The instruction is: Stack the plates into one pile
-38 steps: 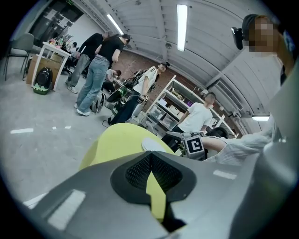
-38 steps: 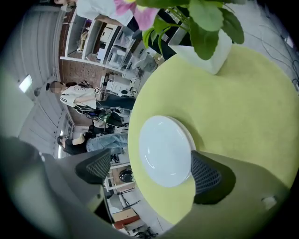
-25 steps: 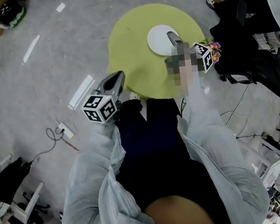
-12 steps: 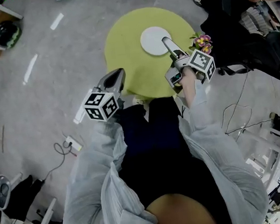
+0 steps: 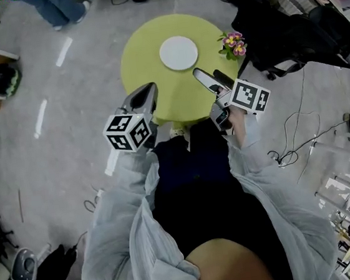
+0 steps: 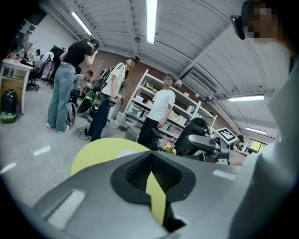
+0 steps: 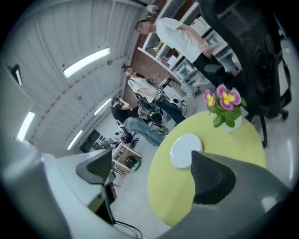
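1. Plate (image 5: 178, 53), white, flat near the middle of the round yellow-green bench (image 5: 143, 52); single plate or pile, impossible to tell.
2. Right gripper (image 5: 206, 72) wide, jaws just closed a little, nothing between them; held over the near edge of the bench.
3. Plate ahead of the right gripper's tips and slightly to its left, well apart, untouched.
4. Left gripper (image 5: 149, 90) narrow, jaws together at the tips with only a sliver of gap behind, holding nothing; over the near edge of the bench too.
5. Plate ahead of the left gripper and off to its right, well apart.
6. Flower pot (image 5: 233, 43) with pink and yellow blooms on the bench, ahead of the right gripper and to its right, near the plate but not touching it.
7. People (image 6: 159, 116) standing by shelves far ahead of the left gripper, past the bench.
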Action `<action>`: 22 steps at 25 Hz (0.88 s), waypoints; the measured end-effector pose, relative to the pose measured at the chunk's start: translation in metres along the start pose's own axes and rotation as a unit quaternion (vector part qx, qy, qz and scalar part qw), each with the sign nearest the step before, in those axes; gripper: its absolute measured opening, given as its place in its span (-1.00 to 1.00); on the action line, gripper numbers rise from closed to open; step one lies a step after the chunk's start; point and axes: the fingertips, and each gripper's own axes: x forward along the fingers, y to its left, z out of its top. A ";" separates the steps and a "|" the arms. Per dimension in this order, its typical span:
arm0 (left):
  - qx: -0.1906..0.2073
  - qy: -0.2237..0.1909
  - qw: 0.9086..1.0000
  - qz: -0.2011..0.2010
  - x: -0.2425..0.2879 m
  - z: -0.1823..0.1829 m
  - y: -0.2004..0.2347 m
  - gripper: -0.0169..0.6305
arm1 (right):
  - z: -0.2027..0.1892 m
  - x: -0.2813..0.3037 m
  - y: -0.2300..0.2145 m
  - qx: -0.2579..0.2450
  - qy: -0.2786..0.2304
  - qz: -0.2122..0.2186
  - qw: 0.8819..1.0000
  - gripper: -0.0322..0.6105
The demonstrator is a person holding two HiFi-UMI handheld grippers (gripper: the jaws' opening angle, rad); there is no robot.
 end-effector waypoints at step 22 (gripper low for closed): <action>0.068 -0.024 0.997 -0.019 0.002 0.022 -0.035 -0.90 | 0.022 -0.062 0.011 -0.306 -0.083 -0.089 0.944 -0.79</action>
